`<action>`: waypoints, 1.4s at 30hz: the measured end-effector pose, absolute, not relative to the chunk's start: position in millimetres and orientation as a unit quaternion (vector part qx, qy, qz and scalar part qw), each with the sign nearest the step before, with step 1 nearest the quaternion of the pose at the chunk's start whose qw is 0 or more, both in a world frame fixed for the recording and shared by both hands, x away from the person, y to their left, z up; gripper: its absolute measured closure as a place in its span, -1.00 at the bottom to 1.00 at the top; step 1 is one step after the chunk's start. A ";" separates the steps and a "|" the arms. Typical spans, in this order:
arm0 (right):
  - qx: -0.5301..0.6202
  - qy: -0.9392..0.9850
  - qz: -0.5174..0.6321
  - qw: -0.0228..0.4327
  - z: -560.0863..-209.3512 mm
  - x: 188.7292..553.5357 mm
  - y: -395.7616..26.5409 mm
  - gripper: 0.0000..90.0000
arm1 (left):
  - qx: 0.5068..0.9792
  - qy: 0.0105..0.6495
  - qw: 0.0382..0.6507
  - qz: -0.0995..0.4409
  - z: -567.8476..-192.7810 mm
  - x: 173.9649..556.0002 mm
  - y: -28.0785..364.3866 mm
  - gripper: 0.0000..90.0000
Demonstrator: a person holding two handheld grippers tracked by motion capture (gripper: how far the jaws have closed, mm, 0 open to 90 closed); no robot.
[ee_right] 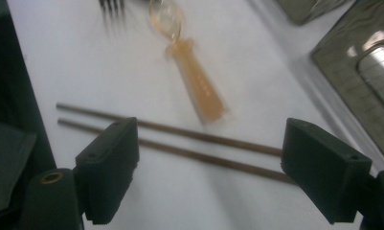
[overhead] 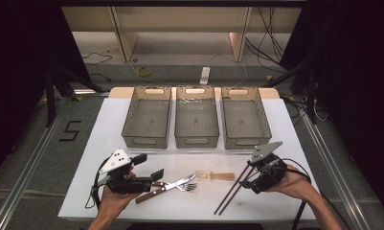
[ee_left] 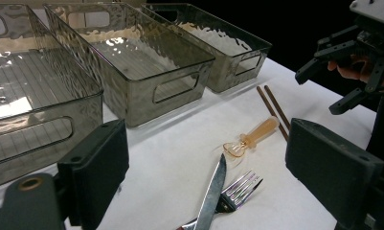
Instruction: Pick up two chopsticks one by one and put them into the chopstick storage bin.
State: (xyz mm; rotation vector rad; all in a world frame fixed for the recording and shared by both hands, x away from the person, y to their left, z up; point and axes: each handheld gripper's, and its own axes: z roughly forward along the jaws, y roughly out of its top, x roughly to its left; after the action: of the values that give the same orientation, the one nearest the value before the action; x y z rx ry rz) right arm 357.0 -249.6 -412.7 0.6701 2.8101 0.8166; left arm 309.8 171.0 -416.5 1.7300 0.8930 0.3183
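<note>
On the white table top [overhead: 108, 143] lies a small spread of cutlery in front of three empty smoked-plastic bins [overhead: 195, 122]: a knife [ee_left: 212, 191] and a fork [ee_left: 237, 194] with wooden handles, crossing each other near the left gripper [overhead: 149, 167], an amber plastic spoon [ee_right: 192, 72] between them and the pair of dark chopsticks [ee_right: 180, 141], which lie side by side, near each other but not quite touching, just under the right gripper [ee_right: 208, 167]. Both grippers have their jaws spread wide with nothing between the pads; the right one hovers over the chopsticks, straddling them crosswise, while the left points at the knife and fork. The chopsticks are probably light, stiff and slim, and likely to roll or scissor apart if pinched off-centre, so a hold near the middle of their length, closing across both at once, looks safest. The knife's polished blade would be slippery; its wooden handle is the better place to take it.
</note>
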 end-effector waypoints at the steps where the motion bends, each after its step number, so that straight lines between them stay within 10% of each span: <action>1: 0.214 0.940 0.259 0.063 -412.9 358.6 -248.3 -0.51 | 0.731 0.377 0.552 0.135 -416.4 309.7 171.0 -0.68; 42: 0.114 0.988 0.094 0.038 -450.2 391.0 -226.8 -0.11 | 0.730 0.378 0.553 0.134 -416.3 310.0 170.7 -0.68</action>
State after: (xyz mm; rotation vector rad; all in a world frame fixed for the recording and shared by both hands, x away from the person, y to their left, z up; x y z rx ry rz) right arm 391.0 -226.8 -450.2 0.3499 3.0327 0.2894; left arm 310.0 170.7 -416.3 1.7264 0.8944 0.3166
